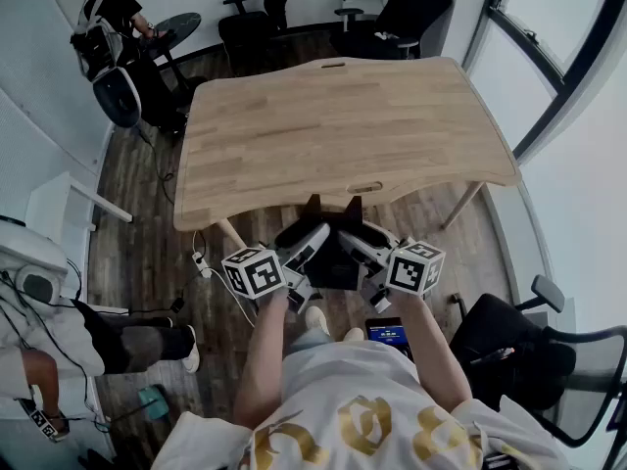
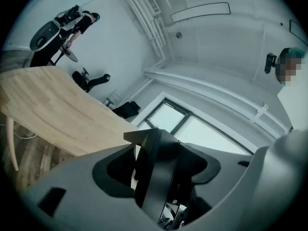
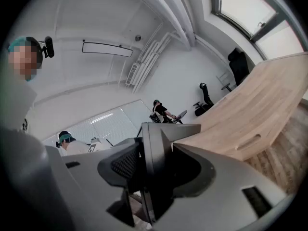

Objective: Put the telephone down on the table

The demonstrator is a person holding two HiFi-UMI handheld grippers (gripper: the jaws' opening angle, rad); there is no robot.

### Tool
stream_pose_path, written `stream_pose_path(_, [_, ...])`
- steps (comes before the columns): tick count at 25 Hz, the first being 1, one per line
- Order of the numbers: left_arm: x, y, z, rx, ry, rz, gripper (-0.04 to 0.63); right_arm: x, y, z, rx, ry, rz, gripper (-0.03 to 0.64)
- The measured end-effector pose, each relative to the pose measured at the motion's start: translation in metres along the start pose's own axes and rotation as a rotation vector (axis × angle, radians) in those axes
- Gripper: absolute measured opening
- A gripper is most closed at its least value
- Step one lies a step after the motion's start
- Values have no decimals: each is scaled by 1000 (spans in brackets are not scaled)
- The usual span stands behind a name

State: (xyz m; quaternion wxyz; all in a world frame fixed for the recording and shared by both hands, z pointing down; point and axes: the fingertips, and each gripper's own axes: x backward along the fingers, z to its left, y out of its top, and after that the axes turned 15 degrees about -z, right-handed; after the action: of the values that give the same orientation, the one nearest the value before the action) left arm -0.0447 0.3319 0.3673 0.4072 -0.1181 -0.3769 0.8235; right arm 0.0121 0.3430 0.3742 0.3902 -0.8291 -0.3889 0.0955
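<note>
Left tongs (image 1: 307, 247), right tongs (image 1: 369, 247) clamp black angular telephone (image 1: 336, 258).

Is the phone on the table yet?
No, the phone is up in the air in front of the table's near edge, over the floor.

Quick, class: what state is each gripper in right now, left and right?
Left gripper: closed on the black, flat telephone, which is held in the air.
Right gripper: closed on the same telephone.
</note>
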Motion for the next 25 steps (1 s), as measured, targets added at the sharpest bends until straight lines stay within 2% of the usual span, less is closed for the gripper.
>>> stream_pose_path(9, [5, -3, -5, 4, 1, 1, 261, 6, -1, 4, 10, 2, 1, 209])
stream_pose_path(14, [2, -1, -5, -11, 10, 15, 261, 3, 0, 4, -43, -21, 27, 210])
stream_pose_path(18, [1, 6, -10, -16, 11, 26, 261, -1, 6, 9, -42, -21, 33, 210])
stream_pose_path(25, [-1, -20, -16, -10, 27, 17, 261, 22, 3, -3, -39, -15, 63, 210])
